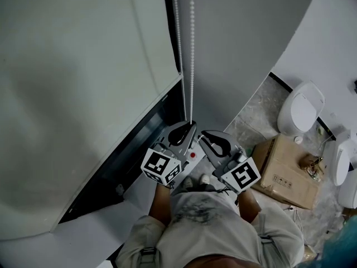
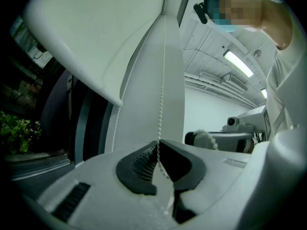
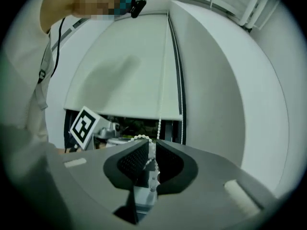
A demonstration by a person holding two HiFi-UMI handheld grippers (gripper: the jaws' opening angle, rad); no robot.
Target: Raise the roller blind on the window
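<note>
Tightly, the left claw (image 2: 158, 142) pinches the bead chain (image 2: 161, 99), and the right claw (image 3: 149, 143) clamps a loop of it, jaws almost touching. The roller blind (image 3: 124, 71) hangs low over the window (image 3: 139, 126); only the head view shows the toilet (image 1: 301, 113).

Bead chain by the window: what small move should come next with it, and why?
Probably draw the left gripper straight down: its jaws are shut on the bead chain, and the roller blind covers most of the window. Which strand lifts it isn't clear.
</note>
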